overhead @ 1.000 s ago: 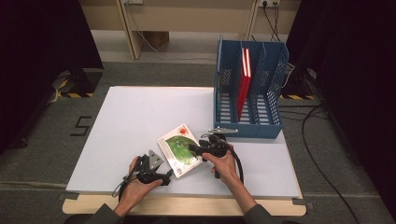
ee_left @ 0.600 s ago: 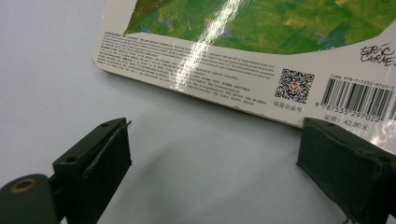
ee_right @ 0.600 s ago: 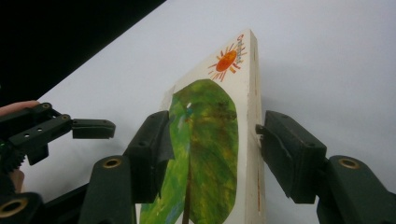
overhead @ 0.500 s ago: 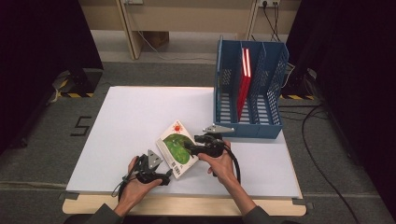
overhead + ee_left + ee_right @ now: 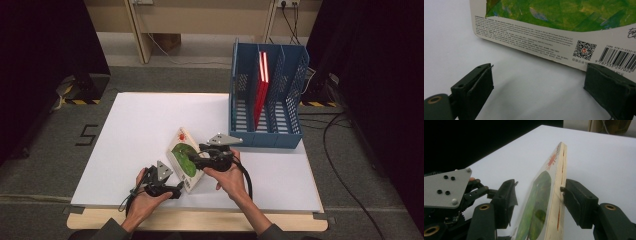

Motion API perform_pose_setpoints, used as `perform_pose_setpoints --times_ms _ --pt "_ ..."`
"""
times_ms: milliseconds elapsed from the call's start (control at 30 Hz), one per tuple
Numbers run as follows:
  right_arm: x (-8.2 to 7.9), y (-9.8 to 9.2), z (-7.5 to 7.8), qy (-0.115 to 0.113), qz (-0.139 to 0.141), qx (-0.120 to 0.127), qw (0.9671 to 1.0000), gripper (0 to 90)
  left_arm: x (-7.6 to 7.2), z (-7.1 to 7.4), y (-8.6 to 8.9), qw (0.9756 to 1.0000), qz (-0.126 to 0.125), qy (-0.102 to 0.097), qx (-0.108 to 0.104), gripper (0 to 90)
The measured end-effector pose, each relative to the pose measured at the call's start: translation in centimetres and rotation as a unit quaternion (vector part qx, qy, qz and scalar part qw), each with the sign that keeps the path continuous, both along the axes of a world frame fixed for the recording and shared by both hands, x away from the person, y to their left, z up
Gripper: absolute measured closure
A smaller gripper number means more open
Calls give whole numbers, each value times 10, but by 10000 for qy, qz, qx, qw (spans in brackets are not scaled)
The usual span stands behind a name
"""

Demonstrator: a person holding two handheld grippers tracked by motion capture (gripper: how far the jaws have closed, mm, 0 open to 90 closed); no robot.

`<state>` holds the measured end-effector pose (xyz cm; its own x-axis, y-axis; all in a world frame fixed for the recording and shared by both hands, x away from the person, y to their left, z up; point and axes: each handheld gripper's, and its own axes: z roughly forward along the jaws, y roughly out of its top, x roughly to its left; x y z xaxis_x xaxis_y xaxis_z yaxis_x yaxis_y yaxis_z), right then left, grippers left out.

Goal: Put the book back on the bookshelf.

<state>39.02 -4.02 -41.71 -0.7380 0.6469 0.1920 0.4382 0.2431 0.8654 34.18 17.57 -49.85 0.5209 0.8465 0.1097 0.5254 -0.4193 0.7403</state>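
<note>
A thin board book [image 5: 181, 152] with a green picture and a small red sun on its cover is tilted up off the white table [image 5: 150, 115]. My right gripper [image 5: 196, 159] is shut on the book [image 5: 549, 202] across its thickness, one pad on the cover and one on the pale page edge. My left gripper [image 5: 175, 191] sits by the book's near corner. Its jaws have just been opening and now stand wide apart [image 5: 541, 85] with nothing between them. The barcode edge of the book [image 5: 554, 25] hangs just beyond them, casting a shadow on the table.
A blue file rack [image 5: 267, 137] stands at the table's right rear, with a red book [image 5: 261, 90] upright in a middle slot. The table's front edge runs just behind both hands. Cables lie on the floor at the right.
My right gripper has risen and drawn slightly left with the book, tipping it steeper off the table. The left hand has kept its place.
</note>
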Motion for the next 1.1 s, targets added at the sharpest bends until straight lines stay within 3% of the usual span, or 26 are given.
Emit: perform_pose_setpoints --times_ms 433,667,800,967,1100 --pt "-15 20 11 -202 370 113 9990 452 -1 -2 5 9998 133 33 -148 72" --pt "-25 32 14 -463 492 -54 9977 452 0 -5 6 9992 324 10 -220 8" --pt "-28 37 14 -453 561 -7 9974 466 1 -5 4 9992 338 -33 -207 8" --pt "-32 44 14 -643 744 -118 9951 481 2 -5 1 9991 348 -124 -185 16" --pt "-34 45 15 -687 719 -169 9949 480 3 -5 0 9992 292 -173 -229 59"
